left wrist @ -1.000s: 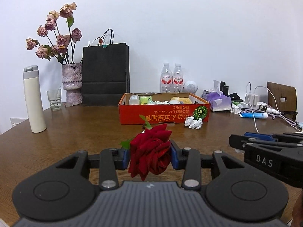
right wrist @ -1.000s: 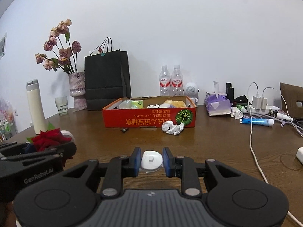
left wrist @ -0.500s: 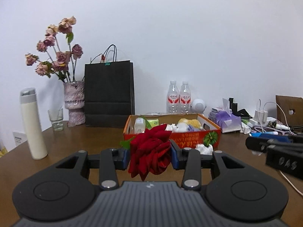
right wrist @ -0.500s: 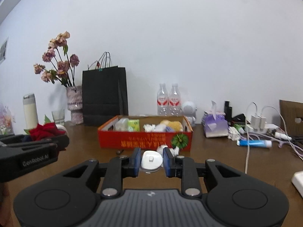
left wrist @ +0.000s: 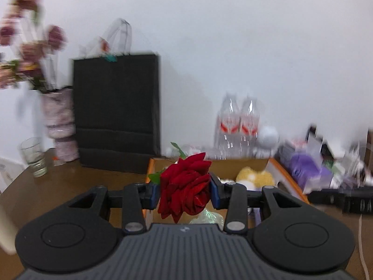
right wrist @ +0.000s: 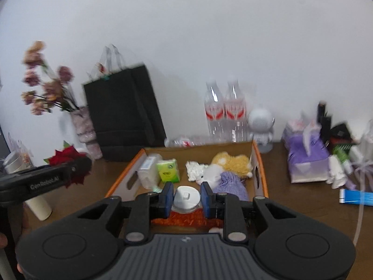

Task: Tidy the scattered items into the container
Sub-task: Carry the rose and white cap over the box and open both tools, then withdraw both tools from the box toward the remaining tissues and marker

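Note:
My left gripper (left wrist: pixel 184 193) is shut on a red rose (left wrist: pixel 186 187) and holds it above the left front corner of the orange cardboard box (left wrist: pixel 288 179). My right gripper (right wrist: pixel 187 197) is shut on a small white round object (right wrist: pixel 186 197) and holds it over the front edge of the same box (right wrist: pixel 261 170). The box holds a yellow plush toy (right wrist: pixel 232 161), a green packet (right wrist: pixel 168 169), a purple pouch (right wrist: pixel 230 182) and crumpled white paper (right wrist: pixel 194 170). The rose also shows at the left in the right wrist view (right wrist: pixel 66 155).
A black paper bag (right wrist: pixel 123 109) and a vase of dried flowers (right wrist: pixel 86 128) stand behind the box at left. Two water bottles (right wrist: pixel 225 114), a white robot figure (right wrist: pixel 261 123), a purple tissue pack (right wrist: pixel 305 156), a blue tube (right wrist: pixel 357 197) and cables are at right. A glass (left wrist: pixel 33 157) stands far left.
Both grippers have risen and moved forward to the box with their loads held. The box now lies right below them and its inside shows.

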A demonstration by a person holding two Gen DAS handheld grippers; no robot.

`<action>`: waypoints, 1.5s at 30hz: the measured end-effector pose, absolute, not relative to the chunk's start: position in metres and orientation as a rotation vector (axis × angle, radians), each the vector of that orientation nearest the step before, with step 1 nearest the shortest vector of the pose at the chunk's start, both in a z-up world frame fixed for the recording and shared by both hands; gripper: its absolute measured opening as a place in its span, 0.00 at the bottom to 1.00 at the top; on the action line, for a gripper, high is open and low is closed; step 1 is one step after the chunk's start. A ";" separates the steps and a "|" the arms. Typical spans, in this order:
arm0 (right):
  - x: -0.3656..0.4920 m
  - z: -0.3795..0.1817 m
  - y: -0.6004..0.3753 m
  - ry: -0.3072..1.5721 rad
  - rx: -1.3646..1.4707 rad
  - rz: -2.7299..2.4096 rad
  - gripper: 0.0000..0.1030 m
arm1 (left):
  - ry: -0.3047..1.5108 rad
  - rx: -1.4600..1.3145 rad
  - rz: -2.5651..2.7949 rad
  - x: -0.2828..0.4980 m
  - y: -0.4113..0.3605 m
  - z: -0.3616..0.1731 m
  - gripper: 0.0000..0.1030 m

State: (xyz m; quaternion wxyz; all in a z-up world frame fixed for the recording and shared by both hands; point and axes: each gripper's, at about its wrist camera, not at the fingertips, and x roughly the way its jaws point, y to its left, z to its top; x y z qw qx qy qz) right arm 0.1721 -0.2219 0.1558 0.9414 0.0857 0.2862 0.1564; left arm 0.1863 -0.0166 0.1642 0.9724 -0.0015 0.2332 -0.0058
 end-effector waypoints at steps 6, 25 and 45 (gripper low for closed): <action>0.271 0.131 -0.203 0.785 0.184 0.327 0.23 | 0.700 0.007 0.012 0.275 -0.015 0.121 0.40; 0.353 0.065 -0.151 1.078 0.054 0.299 0.39 | 0.904 0.055 0.052 0.317 -0.003 0.083 0.68; 0.239 0.123 -0.208 1.008 0.076 0.205 0.61 | 0.714 0.099 0.020 0.185 -0.030 0.143 0.99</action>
